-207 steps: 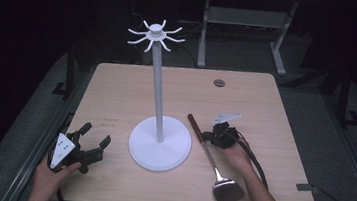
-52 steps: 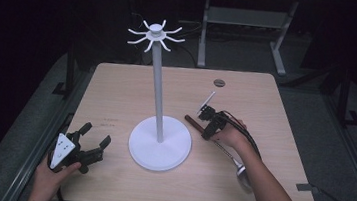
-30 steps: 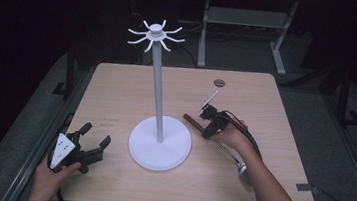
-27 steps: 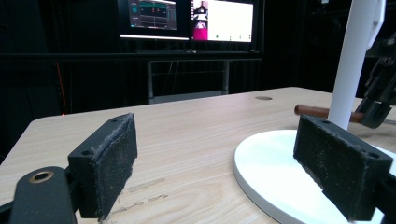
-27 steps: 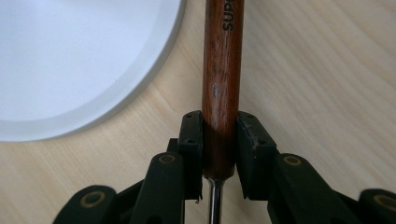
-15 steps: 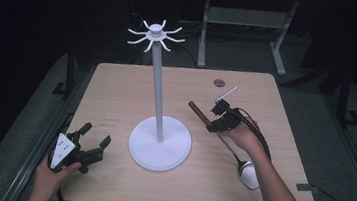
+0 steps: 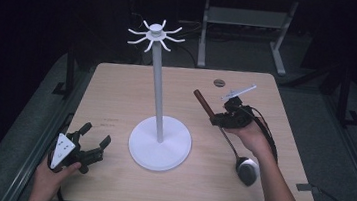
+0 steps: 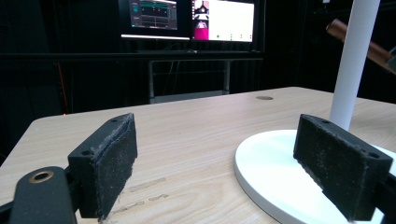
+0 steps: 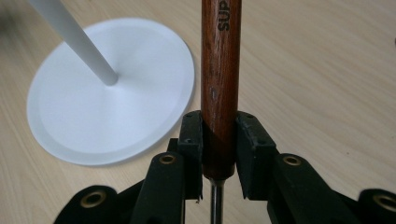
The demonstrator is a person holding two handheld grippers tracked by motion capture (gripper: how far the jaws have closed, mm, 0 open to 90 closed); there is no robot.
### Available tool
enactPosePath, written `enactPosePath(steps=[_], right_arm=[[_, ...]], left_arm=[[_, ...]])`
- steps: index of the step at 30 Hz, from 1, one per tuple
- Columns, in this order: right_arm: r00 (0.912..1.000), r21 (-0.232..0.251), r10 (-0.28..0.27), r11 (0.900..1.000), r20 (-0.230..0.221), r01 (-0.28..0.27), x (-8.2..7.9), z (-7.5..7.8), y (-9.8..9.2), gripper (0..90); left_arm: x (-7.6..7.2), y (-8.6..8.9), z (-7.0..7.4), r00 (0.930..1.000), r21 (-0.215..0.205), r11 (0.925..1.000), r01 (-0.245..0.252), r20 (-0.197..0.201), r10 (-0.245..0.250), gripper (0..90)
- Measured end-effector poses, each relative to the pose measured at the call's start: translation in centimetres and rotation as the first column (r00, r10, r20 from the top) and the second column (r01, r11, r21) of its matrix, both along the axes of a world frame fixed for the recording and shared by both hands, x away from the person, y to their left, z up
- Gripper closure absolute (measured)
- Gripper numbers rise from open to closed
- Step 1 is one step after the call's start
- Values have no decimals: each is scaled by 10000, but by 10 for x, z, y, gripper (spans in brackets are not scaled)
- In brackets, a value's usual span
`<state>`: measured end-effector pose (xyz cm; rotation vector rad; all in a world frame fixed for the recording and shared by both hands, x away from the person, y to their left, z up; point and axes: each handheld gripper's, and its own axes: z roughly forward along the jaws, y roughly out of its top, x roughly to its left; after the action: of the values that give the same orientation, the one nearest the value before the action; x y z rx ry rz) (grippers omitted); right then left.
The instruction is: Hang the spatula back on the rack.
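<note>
Wooden-handled ladle [image 7: 219, 122], one, gripped by right tongs [image 7: 214, 119]; left tongs [image 7: 94, 139] gape beside one white stand [image 7: 158, 103]

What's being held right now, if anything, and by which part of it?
The right gripper holds a ladle by its brown wooden handle, jaws clamped near the end where the metal shaft begins. The left gripper is open and holds nothing.

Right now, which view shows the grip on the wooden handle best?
The right gripper view: the right gripper has both pads pressed on the wooden handle, close up. The high view shows the handle small, sticking out of the hand. The left gripper view catches a bit of it behind the white pole.
</note>
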<state>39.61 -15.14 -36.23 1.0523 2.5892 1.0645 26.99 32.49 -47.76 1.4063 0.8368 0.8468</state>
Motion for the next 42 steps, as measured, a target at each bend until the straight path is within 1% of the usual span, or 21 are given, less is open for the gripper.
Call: enactPosePath(steps=[4,5,9,10,13,14,17,19,22,25,30,36,37,38,40,41,42], right_arm=[[9995,457,-48,9989,297,34,-4,5,-6,727],[9991,671,-67,9977,418,39,-6,7,-8,727],[9979,1274,-19,9918,645,-63,-11,12,-14,727],[9979,1387,-5,9903,655,-86,-12,13,-15,727],[9952,1618,53,9866,973,-211,-15,17,-18,727],[9934,1707,95,9849,1141,-290,-17,19,-20,727],[9907,1929,127,9804,1356,-390,-21,23,-23,728],[9878,2145,160,9755,1548,-494,-24,26,-25,728],[9850,2431,164,9682,1720,-586,-27,30,-28,728],[9814,2755,212,9584,1910,-743,-29,33,-31,728],[9764,3064,280,9472,2141,-944,-33,38,-33,729],[9695,3540,314,9277,2431,-1188,-37,43,-36,729],[9679,3650,353,9222,2487,-1274,-38,45,-37,730],[9674,3679,365,9207,2506,-1300,-38,46,-37,730],[9643,3781,416,9148,2616,-1420,-40,48,-36,730],[9641,3838,425,9121,2619,-1445,-41,50,-35,730],[9624,3850,443,9108,2682,-1492,-41,51,-35,730]], left_arm=[[0,0,0,10000,-2,10000,-15,0,15,131],[0,0,0,10000,0,10000,-12,-2,12,131],[0,0,0,10000,4,10000,-10,6,10,131],[0,0,0,10000,-2,10000,-12,6,12,131],[0,0,0,10000,-7,10000,-12,8,12,131],[0,0,0,10000,1,10000,-9,7,9,131],[0,0,0,10000,4,10000,-8,4,8,131],[0,0,0,10000,-3,10000,3,-1,-3,131],[0,0,0,10000,-2,10000,-1,7,1,131],[0,0,0,10000,3,10000,1,7,-1,131],[0,0,0,10000,2,10000,1,20,-1,131],[0,1,0,10000,49,10000,11,31,-11,131],[0,1,0,10000,11,10000,2,33,-3,131],[0,1,0,10000,29,10000,13,40,-13,131],[0,0,0,10000,-14,10000,3,6,-3,131],[0,0,0,10000,-22,10000,5,11,-5,131],[0,0,0,10000,-39,10000,-2,13,2,131]])
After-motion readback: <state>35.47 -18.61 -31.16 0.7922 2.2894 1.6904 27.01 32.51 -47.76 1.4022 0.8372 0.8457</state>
